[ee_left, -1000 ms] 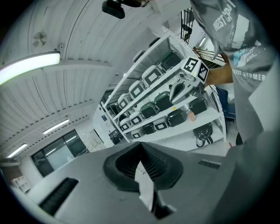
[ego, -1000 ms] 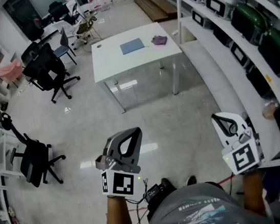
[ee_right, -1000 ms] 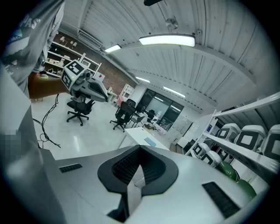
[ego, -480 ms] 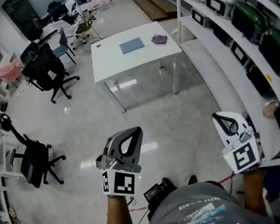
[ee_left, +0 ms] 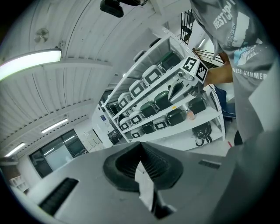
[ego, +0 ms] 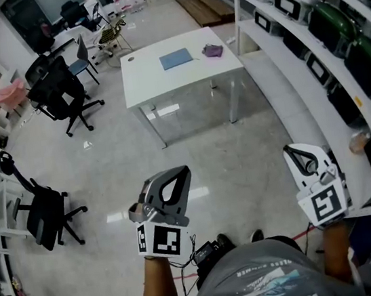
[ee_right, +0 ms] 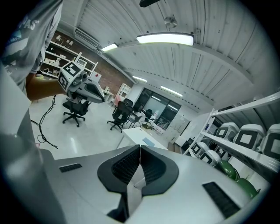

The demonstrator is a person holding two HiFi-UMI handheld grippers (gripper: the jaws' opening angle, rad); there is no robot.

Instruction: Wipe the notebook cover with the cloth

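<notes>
A blue notebook [ego: 176,59] lies flat on a white table [ego: 155,80] far ahead across the floor. A small purple cloth [ego: 212,51] sits bunched on the table just right of it. Both grippers are held low near the person's body, well short of the table. My left gripper [ego: 179,173] is shut with nothing between its jaws, as the left gripper view [ee_left: 141,144] also shows. My right gripper [ego: 289,152] is likewise shut and empty [ee_right: 140,147]. The right gripper view catches the table [ee_right: 131,132] and the notebook [ee_right: 148,141] in the distance.
White shelving [ego: 306,31] with several green and white cases runs along the right, close to my right gripper. Black office chairs [ego: 61,93] stand left of the table, and another chair [ego: 43,208] is at near left. A cable [ego: 188,266] trails on the glossy floor by the person's feet.
</notes>
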